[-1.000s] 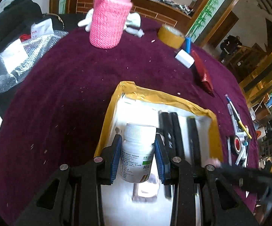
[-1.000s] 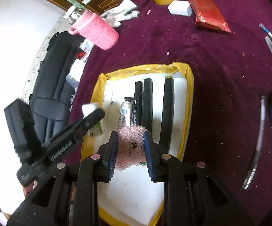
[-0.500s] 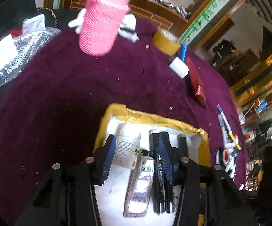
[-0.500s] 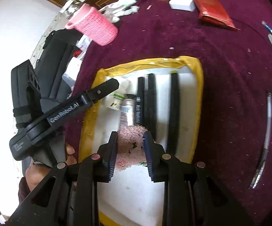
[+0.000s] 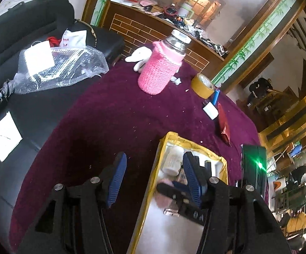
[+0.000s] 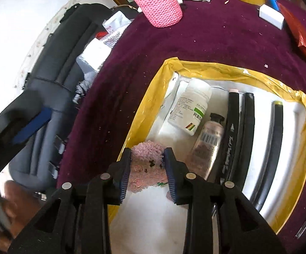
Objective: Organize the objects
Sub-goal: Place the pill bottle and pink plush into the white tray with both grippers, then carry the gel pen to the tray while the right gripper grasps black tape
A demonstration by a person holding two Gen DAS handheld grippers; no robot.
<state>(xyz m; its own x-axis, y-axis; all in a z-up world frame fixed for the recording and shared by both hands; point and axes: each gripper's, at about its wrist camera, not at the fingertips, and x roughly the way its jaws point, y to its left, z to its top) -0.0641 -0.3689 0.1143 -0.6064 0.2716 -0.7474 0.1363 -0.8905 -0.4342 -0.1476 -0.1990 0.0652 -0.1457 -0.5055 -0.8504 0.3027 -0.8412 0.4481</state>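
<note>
A: Where are the left tongs (image 5: 153, 174) sitting relative to the shallow white tray with the yellow taped rim (image 6: 150, 97)?

B: They are hovering over the tray's left edge, with 1 blue pad over the maroon cloth-covered surface (image 5: 115, 114) and the other over the tray. Their jaws have just been opening and are standing released, nothing between them.

A: And the white plastic pill bottle with the green-striped label (image 6: 192, 108)?

B: It is lying on its side inside the tray, at the far left corner, clear of both pads.

A: What are the right tongs (image 6: 146, 169) doing?

B: They are reaching into the near left part of the tray with a fluffy pink plush item (image 6: 145, 165) between the pads. The jaws have just been opening, yet both pads are still touching the plush, so it is being grasped.

A: What else is lying in the tray?

B: A small clear tube with a black cap and barcode (image 6: 208, 146) is lying just right of the bottle, then 2 black marker pens (image 6: 240, 131) side by side, and 1 more black pen (image 6: 274, 135) near the right wall.

A: Beyond the tray?

B: A bottle in a pink knitted sleeve (image 5: 160, 72) is standing far behind it, with a yellow roll of tape (image 5: 202, 82) to its right.
</note>
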